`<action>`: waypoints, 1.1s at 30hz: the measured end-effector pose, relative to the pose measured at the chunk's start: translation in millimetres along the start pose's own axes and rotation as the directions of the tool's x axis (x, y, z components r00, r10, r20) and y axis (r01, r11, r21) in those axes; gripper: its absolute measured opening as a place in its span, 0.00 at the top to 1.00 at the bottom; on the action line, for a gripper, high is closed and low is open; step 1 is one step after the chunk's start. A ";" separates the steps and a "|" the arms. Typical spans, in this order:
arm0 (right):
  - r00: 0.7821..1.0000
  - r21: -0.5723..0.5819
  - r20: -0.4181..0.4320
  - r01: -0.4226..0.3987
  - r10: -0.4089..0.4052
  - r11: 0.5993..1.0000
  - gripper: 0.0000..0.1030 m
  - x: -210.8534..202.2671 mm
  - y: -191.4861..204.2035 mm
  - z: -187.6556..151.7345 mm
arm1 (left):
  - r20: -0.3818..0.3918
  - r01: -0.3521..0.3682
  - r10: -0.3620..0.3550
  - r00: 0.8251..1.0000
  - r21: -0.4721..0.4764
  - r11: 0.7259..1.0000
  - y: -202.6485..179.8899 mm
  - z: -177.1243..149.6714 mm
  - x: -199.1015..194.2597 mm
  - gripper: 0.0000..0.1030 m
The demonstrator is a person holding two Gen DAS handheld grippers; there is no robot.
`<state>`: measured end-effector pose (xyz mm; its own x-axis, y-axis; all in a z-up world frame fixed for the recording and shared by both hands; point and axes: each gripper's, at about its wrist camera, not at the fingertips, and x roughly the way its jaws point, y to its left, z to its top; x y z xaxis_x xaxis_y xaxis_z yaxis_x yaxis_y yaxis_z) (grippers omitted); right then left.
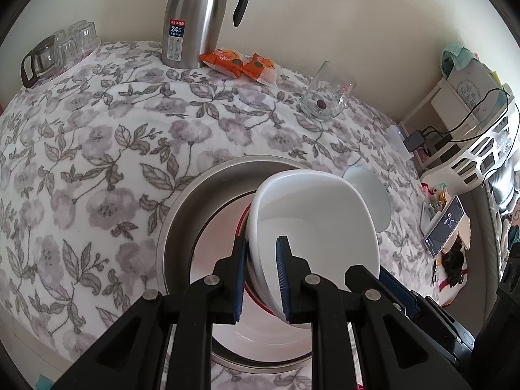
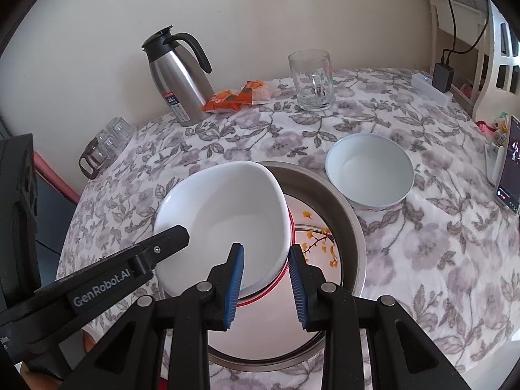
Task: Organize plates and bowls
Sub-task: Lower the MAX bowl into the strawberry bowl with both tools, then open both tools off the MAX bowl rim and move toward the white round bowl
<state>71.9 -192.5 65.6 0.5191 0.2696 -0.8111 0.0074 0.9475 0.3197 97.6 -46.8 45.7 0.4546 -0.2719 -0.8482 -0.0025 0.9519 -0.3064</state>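
Observation:
A white bowl [image 1: 312, 214] hangs tilted over a steel basin [image 1: 182, 214] that holds a red-rimmed plate [image 1: 221, 227] with a flower print. My left gripper [image 1: 261, 279] is shut on the bowl's near rim, one finger inside, one outside. In the right wrist view the same bowl [image 2: 227, 221] sits between my right gripper's [image 2: 266, 279] blue pads [image 2: 235, 282], which straddle its right rim; the jaws stand apart, contact unclear. The left gripper's finger [image 2: 162, 240] grips the bowl's left rim. A second white bowl [image 2: 369, 169] stands on the cloth right of the basin [image 2: 354, 227]; it also shows in the left wrist view [image 1: 370, 195].
A floral cloth [image 1: 97, 162] covers the round table. A steel thermos jug [image 1: 195, 19], orange snack packets [image 1: 240, 63], a glass mug [image 1: 325, 94] and a glass pot with cups [image 1: 58, 52] stand at the back. A phone [image 2: 508, 165] leans at the right edge.

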 end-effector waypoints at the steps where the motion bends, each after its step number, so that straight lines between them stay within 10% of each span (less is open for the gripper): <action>1: 1.000 0.000 0.004 -0.001 0.001 1.000 0.70 -1.0 0.1 0.2 | 0.005 -0.001 0.001 1.000 0.001 1.000 -0.8 0.4 -1.4 0.82; 14: 0.999 0.006 0.048 0.021 -0.021 1.000 0.70 -12.4 -1.6 3.1 | 0.087 -0.037 0.039 0.995 -0.017 0.999 4.0 6.9 -25.3 0.81; 24: 0.998 0.028 0.041 0.053 -0.054 0.998 0.41 -9.1 -8.0 4.0 | 0.085 -0.152 0.157 0.984 -0.057 0.987 17.7 9.7 -24.1 0.33; 33: 0.996 0.057 0.037 0.085 -0.087 0.995 0.15 -5.9 -16.1 4.3 | 0.077 -0.222 0.230 0.970 -0.100 0.970 31.7 9.8 -20.2 0.15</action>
<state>72.4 -210.1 67.3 0.5473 0.1795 -0.8174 0.1003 0.9556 0.2770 97.0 -9.7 57.4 0.5087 -0.0339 -0.8603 -0.1920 0.9696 -0.1517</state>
